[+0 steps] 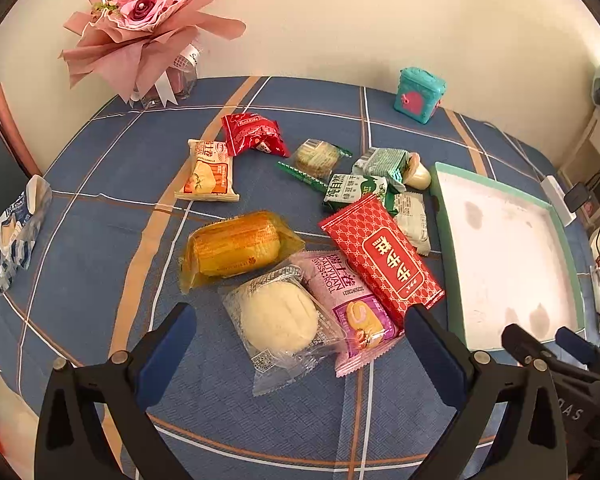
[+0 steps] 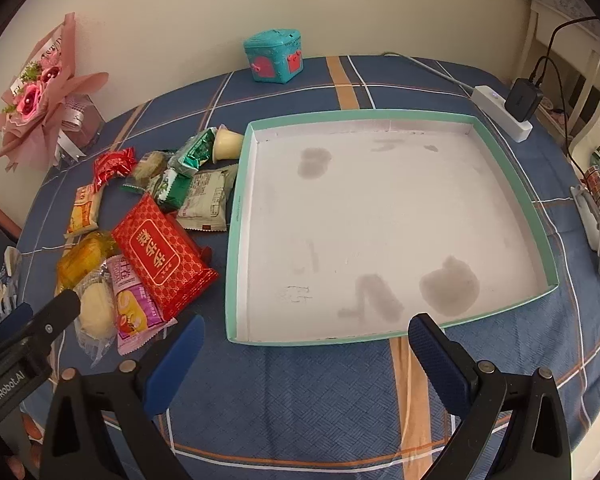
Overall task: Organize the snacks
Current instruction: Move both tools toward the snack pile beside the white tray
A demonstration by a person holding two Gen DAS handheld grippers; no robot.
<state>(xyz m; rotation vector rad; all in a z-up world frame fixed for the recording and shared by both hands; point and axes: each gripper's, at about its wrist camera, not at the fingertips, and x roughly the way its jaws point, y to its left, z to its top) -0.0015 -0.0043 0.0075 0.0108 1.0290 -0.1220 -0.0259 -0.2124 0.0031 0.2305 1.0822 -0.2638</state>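
Several wrapped snacks lie loose on the blue plaid tablecloth (image 1: 100, 240): a white bun in clear wrap (image 1: 278, 316), a pink Swiss-roll pack (image 1: 348, 304), a large red pack (image 1: 380, 258), a yellow cake (image 1: 236, 246), an orange-white pack (image 1: 208, 172), a small red pack (image 1: 254, 134) and green packs (image 1: 356, 188). My left gripper (image 1: 300, 332) hovers open just above the bun and pink pack, touching nothing. My right gripper (image 2: 306, 340) stands open over the near rim of the shallow green-edged box (image 2: 236, 240), whose white floor is bare. The snack pile (image 2: 156, 256) lies left of the box.
A pink bouquet (image 1: 144, 20) and a teal toy chest (image 1: 420, 94) stand at the table's far side by the wall. A white power strip with a black charger (image 2: 508, 108) lies behind the box. A blue-white wrapper (image 1: 20, 228) lies at the left edge.
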